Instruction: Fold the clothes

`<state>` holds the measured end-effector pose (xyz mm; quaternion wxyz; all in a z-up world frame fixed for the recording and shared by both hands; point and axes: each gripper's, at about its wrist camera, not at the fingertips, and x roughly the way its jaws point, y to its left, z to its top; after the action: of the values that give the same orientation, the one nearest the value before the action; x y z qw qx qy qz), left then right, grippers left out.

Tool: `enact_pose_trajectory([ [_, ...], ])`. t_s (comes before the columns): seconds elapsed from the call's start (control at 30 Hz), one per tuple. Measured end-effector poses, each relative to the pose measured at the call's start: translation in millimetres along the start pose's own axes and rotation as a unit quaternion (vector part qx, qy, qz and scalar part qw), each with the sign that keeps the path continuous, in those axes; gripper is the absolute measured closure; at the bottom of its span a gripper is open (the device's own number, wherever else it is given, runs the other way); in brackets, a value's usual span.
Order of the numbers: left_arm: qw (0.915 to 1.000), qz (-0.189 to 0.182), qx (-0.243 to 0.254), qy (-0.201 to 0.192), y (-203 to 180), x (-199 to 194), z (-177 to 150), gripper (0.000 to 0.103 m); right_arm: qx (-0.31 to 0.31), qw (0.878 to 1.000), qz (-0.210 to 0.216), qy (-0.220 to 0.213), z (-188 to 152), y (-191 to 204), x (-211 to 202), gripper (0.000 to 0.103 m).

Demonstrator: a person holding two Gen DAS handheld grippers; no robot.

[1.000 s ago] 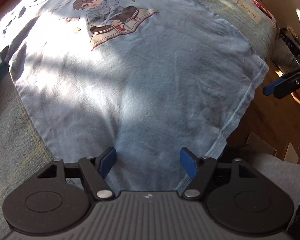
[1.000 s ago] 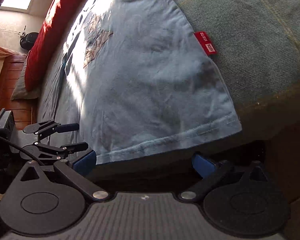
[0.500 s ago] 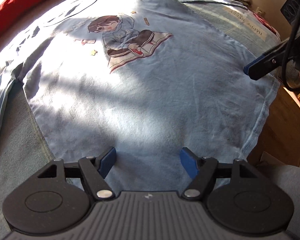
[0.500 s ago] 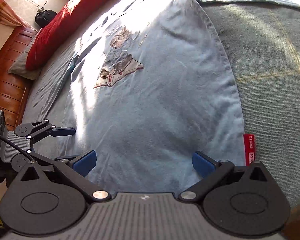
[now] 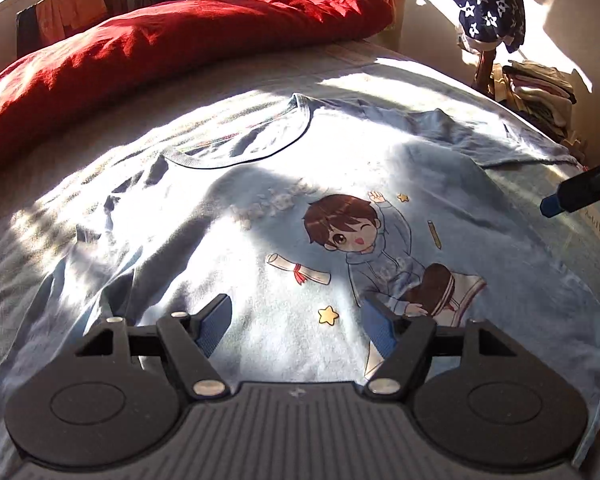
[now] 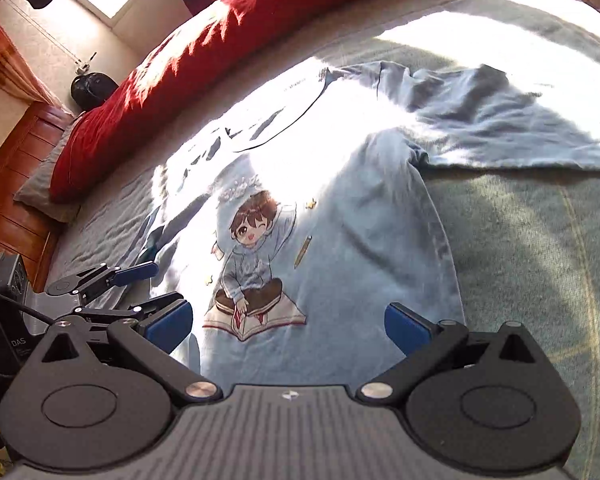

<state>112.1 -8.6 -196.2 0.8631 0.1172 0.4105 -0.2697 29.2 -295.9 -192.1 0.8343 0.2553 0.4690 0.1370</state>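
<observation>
Since the earlier frames both views have swung up from the shirt's hem toward its chest and collar, so the red pillow and the window, out of sight a second ago, now fill the top of each picture.

The light blue T-shirt [image 5: 260,200] lies flat, front up, on the grey-green bed cover [image 6: 540,260]. In the left wrist view its collar [image 5: 244,148] sits in the upper middle of the frame and the cartoon print of a seated child [image 5: 384,256] sits right of centre. In the right wrist view one sleeve [image 6: 500,128] stretches, rumpled, to the upper right. Patches of sunlight and shadow fall across the cloth.

The left gripper [image 5: 296,320] is at the lower centre of its own view, above the shirt, jaws spread with nothing between the blue pads. The right gripper [image 6: 288,322] sits at the lower centre of its view, jaws likewise spread wide and empty, with the print showing between them. Each gripper also shows at the edge of the other's view.

The red pillow [image 5: 160,48] lies across the top of the frame at the far side of the bed. A dark garment with white stars [image 5: 488,0] hangs at the upper right of the left wrist view.
</observation>
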Motion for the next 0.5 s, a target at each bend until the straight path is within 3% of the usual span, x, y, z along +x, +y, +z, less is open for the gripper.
enact_pose_trajectory([
  [0.17,0.9995,0.011,-0.031,0.001,3.6,35.6,22.3,0.032,0.031,0.999,0.011,-0.035,47.2,-33.4,19.5,0.000],
  [0.5,0.9985,0.024,-0.036,0.033,-23.4,57.6,34.5,0.032,0.181,0.980,0.077,-0.017,62.2,-120.6,45.3,0.000],
])
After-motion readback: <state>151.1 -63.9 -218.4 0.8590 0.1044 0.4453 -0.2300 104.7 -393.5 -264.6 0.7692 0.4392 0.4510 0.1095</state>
